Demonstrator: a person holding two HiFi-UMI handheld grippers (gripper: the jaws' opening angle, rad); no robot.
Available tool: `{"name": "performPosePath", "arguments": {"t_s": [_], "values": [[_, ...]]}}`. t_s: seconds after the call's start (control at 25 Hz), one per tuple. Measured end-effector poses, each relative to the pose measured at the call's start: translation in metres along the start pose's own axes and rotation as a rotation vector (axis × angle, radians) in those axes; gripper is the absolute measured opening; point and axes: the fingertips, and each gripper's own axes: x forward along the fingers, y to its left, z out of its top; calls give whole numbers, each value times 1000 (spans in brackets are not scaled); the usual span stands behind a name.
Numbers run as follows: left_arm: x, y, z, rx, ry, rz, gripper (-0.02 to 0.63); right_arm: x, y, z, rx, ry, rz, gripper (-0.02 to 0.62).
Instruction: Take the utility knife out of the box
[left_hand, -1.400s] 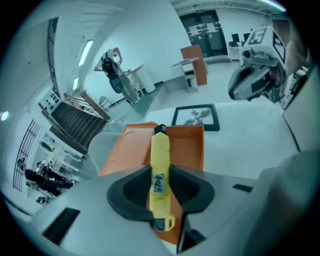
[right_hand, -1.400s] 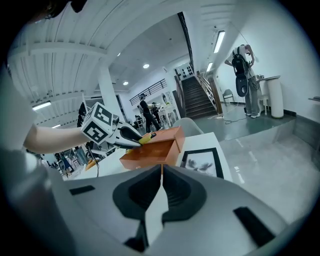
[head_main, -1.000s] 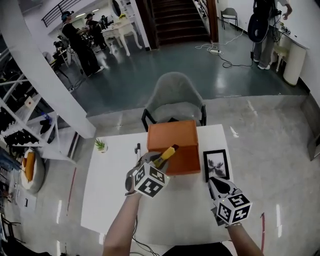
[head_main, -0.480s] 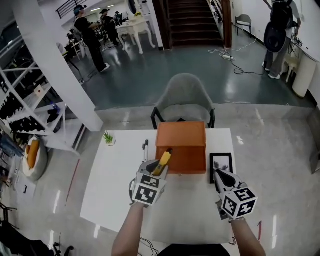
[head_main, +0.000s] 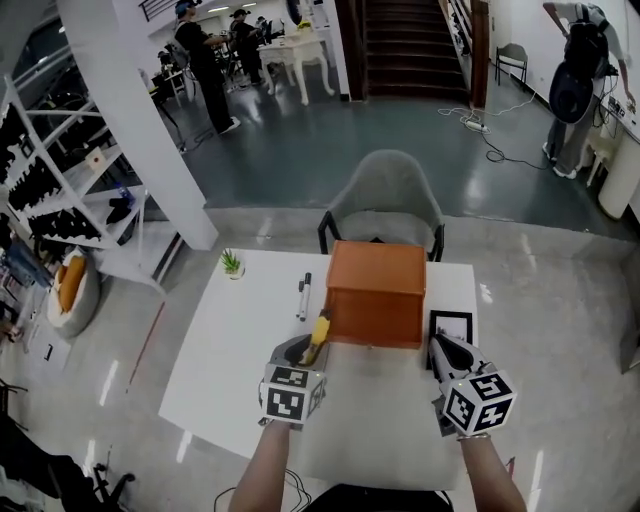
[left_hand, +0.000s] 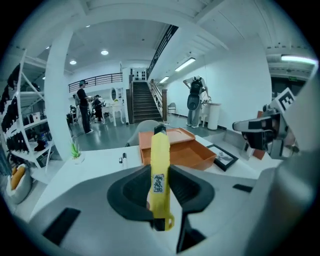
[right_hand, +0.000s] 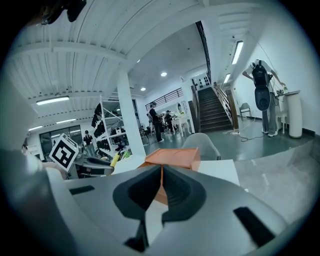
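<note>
Utility knife (head_main: 319, 331), yellow, sits clamped in the left claw (left_hand: 160, 172), just beside the orange box (head_main: 378, 292). Right claw (right_hand: 161, 175) is clenched and empty, near the box.

A grey chair (head_main: 385, 195) faces the white table (head_main: 240, 340) on glossy floor (head_main: 300, 150), a staircase (head_main: 410, 45) beyond.
</note>
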Motion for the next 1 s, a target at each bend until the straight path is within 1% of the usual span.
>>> {"name": "performPosePath", "arguments": {"t_s": [0.2,0.4,0.76,1.0], "values": [[-17,13,-16,-88,-20,52,110,6,9,-1,-7,4,19,0],[-31,23,-35,-150,-17,103,109,8,20,-1,-2,0,40,0],[-44,28,-45,-268,-59,139,109,13,30,-4,-30,11,63,0],[-46,28,-49,-302,-70,147,109,13,32,-8,-49,13,55,0]]}}
